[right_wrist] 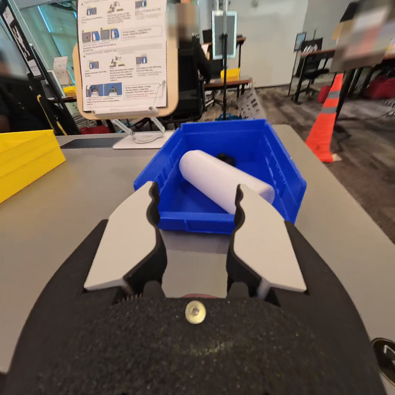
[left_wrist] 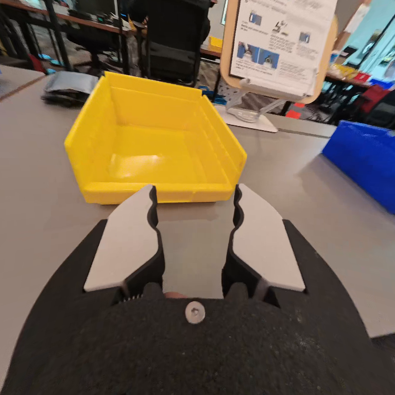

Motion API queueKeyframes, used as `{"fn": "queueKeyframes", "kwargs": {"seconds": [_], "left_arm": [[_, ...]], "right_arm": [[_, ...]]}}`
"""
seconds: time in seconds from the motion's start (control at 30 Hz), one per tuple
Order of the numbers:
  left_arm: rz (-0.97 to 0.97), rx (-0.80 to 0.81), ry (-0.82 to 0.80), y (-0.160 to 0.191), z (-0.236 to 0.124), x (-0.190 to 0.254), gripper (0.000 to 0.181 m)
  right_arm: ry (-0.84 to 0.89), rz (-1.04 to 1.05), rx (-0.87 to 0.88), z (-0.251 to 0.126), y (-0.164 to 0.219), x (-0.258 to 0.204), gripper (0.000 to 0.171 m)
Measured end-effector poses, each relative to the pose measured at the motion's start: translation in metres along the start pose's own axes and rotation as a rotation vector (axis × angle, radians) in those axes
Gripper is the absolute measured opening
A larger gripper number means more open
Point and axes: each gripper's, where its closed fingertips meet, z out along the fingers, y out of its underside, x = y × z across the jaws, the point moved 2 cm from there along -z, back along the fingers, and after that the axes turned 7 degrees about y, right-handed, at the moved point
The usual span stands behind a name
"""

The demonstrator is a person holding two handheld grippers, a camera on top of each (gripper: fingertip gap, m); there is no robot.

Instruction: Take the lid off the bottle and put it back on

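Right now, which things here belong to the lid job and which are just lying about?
Job: white bottle lying in the blue bin, dark lid behind it, left gripper, right gripper.
Lying about: yellow bin, instruction stand, orange cone.

Glossy yellow plastic bin [left_wrist: 149, 149], matt white bottle [right_wrist: 222, 181], smooth grey table [left_wrist: 299, 203]

Left tongs [left_wrist: 195, 192] and right tongs [right_wrist: 195, 192] both gape wide, holding nothing, poised level above the counter [left_wrist: 299, 213].
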Motion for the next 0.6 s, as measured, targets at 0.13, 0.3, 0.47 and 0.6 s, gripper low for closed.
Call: {"fn": "queueKeyframes", "kwargs": {"seconds": [0.13,0.3,0.47,0.6], "left_arm": [[0.095,-0.015,-0.045,0.001,0.008,0.010,0.069],[0.165,-0.053,-0.057,0.009,0.011,0.020,0.068],[0.180,-0.083,-0.048,0.016,0.013,0.019,0.068],[0.177,-0.088,-0.059,0.016,0.013,0.015,0.069]], "right_arm": [[0.002,-0.090,-0.060,0.006,0.010,0.002,0.063],[-0.029,-0.113,-0.104,0.010,0.021,-0.004,0.061],[-0.013,-0.113,-0.126,0.014,0.024,-0.003,0.060],[-0.003,-0.112,-0.143,0.019,0.026,0.000,0.061]]}}
